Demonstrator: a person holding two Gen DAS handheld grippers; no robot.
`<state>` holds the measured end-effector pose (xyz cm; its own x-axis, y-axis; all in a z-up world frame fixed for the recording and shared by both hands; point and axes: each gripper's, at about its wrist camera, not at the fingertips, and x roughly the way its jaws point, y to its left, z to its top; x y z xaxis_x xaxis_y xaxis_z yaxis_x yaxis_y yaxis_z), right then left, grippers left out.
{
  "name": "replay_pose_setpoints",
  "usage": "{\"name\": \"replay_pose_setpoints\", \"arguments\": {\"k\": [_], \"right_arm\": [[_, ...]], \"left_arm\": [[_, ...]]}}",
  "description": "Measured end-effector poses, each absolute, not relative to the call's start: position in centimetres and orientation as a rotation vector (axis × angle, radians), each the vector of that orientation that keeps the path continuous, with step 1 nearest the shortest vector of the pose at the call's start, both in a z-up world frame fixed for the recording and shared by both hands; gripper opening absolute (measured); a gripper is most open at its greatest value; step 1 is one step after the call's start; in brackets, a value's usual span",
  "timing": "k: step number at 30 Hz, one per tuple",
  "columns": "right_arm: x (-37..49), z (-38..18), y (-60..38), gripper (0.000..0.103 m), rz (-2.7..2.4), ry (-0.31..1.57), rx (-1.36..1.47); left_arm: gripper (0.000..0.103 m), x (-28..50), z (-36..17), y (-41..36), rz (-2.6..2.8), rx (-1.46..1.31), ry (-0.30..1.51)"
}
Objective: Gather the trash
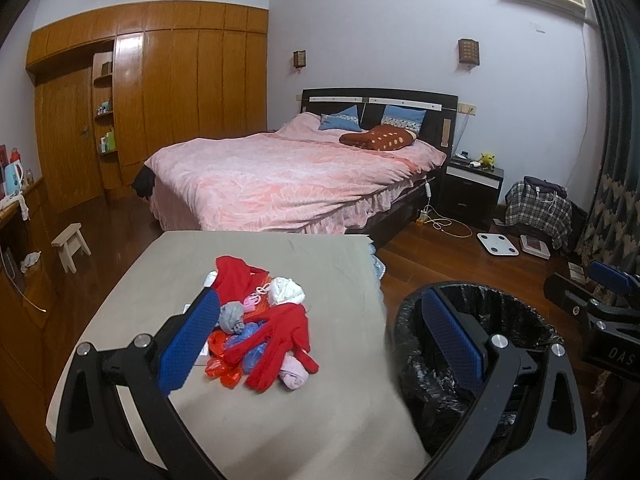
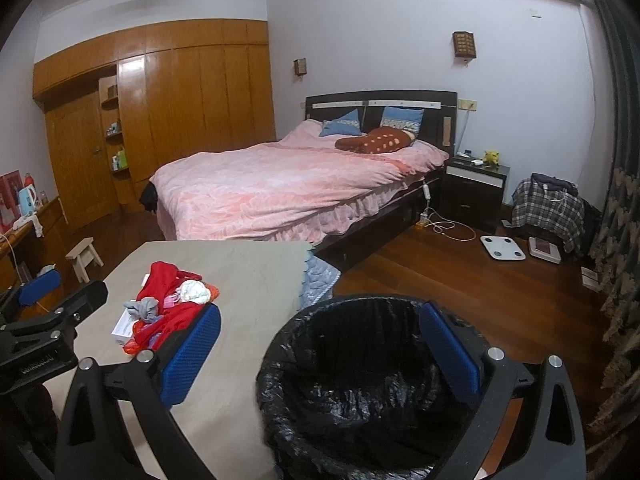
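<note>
On the tabletop (image 1: 240, 420) by the bed there's a little heap of stuff waiting to be sorted: red cloth (image 1: 276, 332), a white wad (image 1: 286, 290), a grey wad (image 1: 232, 316), some orange-red and bluish plastic scraps (image 1: 236, 354), something pink (image 1: 294, 376), and a white box (image 2: 124, 326) half under it all. Right beside the tabletop sits the bin (image 2: 360, 380), lined with a black bag, and it looks empty from where I'm standing.

Looks to me like nothing's been picked yet, so we're at the very start of the job. Left gripper (image 1: 320, 344) hangs over the near side of the heap with its blue fingers (image 1: 188, 344) spread wide, holding nothing. Right gripper (image 2: 320, 354) is above the bin mouth, just as wide open, also empty.

My guess for the next move: the left one drops onto one loose bit, probably a wad or a plastic scrap at the edge, pinches just that piece without dragging the red cloth along, then swings it over the bin.

Writing: the right gripper's body shows "DAS" in the left view. There's print on the left gripper's body too, but too blurry to read.
</note>
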<state>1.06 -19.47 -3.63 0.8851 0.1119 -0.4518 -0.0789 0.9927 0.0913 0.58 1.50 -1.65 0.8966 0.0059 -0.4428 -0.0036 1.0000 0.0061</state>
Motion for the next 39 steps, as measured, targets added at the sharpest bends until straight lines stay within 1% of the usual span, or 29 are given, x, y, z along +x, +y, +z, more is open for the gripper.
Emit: {"name": "replay_pose_setpoints", "arguments": {"k": [2,4,12,17,20,24,28,34,36,39], "right_arm": [[1.8,-3.8,-18.6,0.097,0.118,0.476,0.067],[2.9,-3.7,-18.1,0.097,0.137,0.485,0.067],[7.5,-6.0,-12.3,0.097,0.258,0.509,0.077],[10.5,-8.6,-8.2,0.085,0.303,0.549,0.056],[12.0,-10.5,-6.2,0.081,0.324,0.586,0.058],[13.5,-12.8,-3.5,0.077,0.354,0.628,0.017],[14.7,-14.5,-1.9,0.069,0.384,0.673,-0.007],[15.8,-15.9,0.0,0.066,0.431,0.706,-0.036],[16.1,-16.5,0.5,0.063,0.444,0.725,-0.046],[16.7,-17.3,0.8,0.050,0.454,0.760,-0.032]], "left_arm": [[0.098,1.2,-2.4,2.3,0.026,-0.001,0.457],[0.098,1.9,-2.8,4.8,0.066,-0.023,0.460],[0.098,3.9,-4.5,11.8,0.207,-0.026,0.477],[0.098,5.4,-6.2,15.9,0.270,-0.030,0.493],[0.098,6.3,-7.4,17.7,0.290,-0.032,0.510],[0.098,7.3,-8.9,18.8,0.308,-0.024,0.527],[0.098,8.2,-10.4,19.1,0.304,-0.020,0.546],[0.096,9.2,-11.7,19.2,0.297,-0.033,0.565],[0.096,9.5,-12.0,19.0,0.291,-0.040,0.570],[0.096,9.8,-12.3,18.8,0.281,-0.035,0.576]]}}
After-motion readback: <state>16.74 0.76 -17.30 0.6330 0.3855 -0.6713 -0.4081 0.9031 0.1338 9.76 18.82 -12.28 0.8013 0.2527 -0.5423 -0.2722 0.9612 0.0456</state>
